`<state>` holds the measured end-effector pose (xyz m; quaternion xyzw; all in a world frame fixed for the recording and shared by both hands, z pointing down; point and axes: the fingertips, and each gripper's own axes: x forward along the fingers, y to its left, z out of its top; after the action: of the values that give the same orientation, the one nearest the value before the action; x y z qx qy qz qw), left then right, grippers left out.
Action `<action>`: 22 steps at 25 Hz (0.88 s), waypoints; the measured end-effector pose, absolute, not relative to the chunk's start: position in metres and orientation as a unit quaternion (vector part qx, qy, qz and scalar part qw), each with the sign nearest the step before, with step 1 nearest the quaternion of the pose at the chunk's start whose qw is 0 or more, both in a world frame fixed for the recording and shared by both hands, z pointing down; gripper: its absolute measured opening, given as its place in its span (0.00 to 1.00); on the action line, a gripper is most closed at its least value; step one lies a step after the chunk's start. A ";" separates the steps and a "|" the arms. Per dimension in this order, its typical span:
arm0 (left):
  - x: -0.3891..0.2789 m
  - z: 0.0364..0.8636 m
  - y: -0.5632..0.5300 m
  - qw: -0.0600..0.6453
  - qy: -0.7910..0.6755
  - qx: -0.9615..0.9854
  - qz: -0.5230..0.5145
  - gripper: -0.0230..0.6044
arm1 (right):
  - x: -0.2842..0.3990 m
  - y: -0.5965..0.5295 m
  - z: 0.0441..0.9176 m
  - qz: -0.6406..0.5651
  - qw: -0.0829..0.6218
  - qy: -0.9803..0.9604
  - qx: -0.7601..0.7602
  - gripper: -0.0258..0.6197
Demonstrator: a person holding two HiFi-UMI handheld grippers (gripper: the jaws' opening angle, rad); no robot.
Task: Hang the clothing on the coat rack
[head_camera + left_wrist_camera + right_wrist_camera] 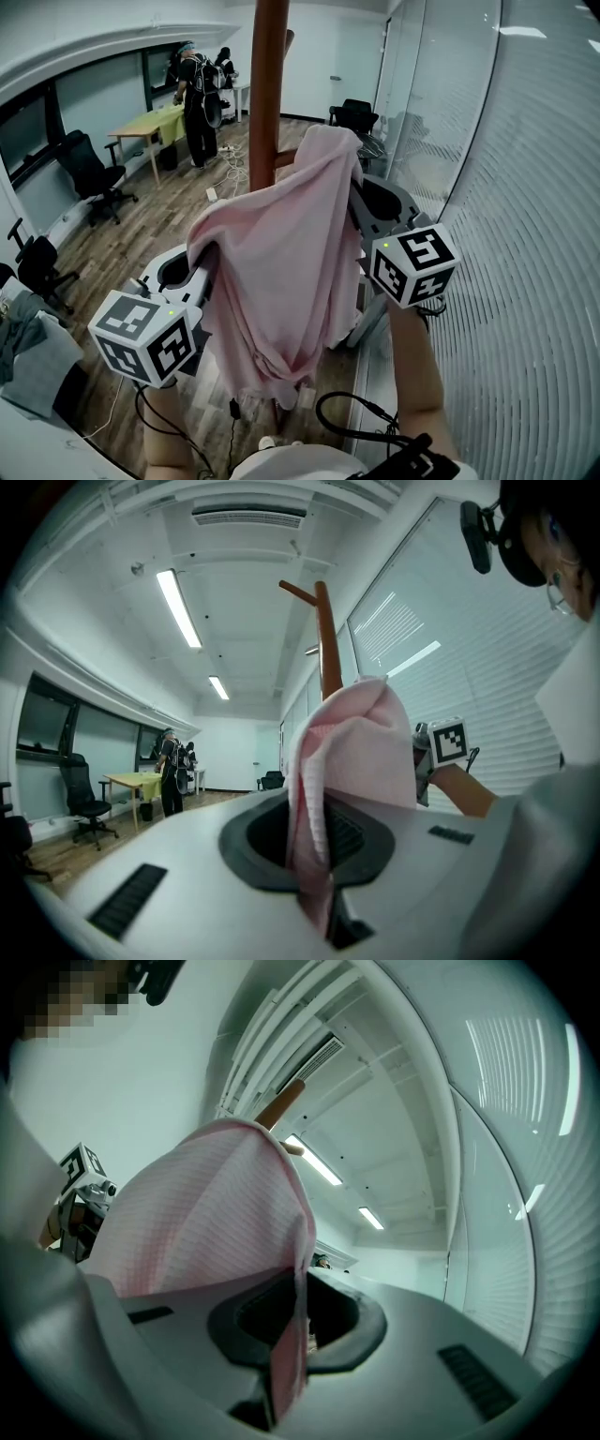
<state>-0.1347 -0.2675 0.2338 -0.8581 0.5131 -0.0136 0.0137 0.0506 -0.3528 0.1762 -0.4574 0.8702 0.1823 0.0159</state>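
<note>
A pink garment [281,272] hangs between my two grippers, right in front of the brown wooden coat rack pole [267,84]. My left gripper [208,267] is shut on the garment's left edge, and pink cloth [319,808] runs down between its jaws. My right gripper [354,202] is shut on the garment's upper right part, with cloth [286,1335] pinched in its jaws. The garment's top rises near a peg of the rack [286,157]. In the left gripper view the rack's top pegs [314,597] stick up above the cloth. The rack's foot is hidden behind the garment.
A glass wall with blinds [525,216] runs close along the right. A person [199,103] stands by a yellow-topped table [150,127] far back. Black office chairs [92,173] stand at the left, and cables [356,412] hang near my body.
</note>
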 end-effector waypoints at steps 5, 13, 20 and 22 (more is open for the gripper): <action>-0.141 0.250 -0.265 0.004 0.505 -0.863 -0.006 0.08 | 0.046 -0.346 0.183 0.185 0.017 0.869 -0.458 0.10; -0.133 0.257 -0.259 0.009 0.487 -0.873 0.006 0.08 | 0.049 -0.335 0.187 0.187 0.021 0.868 -0.460 0.10; -0.125 0.265 -0.248 0.001 0.453 -0.891 0.021 0.08 | 0.054 -0.326 0.194 0.187 0.019 0.864 -0.468 0.10; -0.122 0.266 -0.246 0.000 0.446 -0.895 0.022 0.08 | 0.057 -0.323 0.194 0.189 0.017 0.862 -0.471 0.10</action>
<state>-0.1221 -0.2456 0.2657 -0.8947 0.4461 0.0216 0.0000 0.0567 -0.3226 0.1943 -0.4707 0.8616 0.1891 0.0167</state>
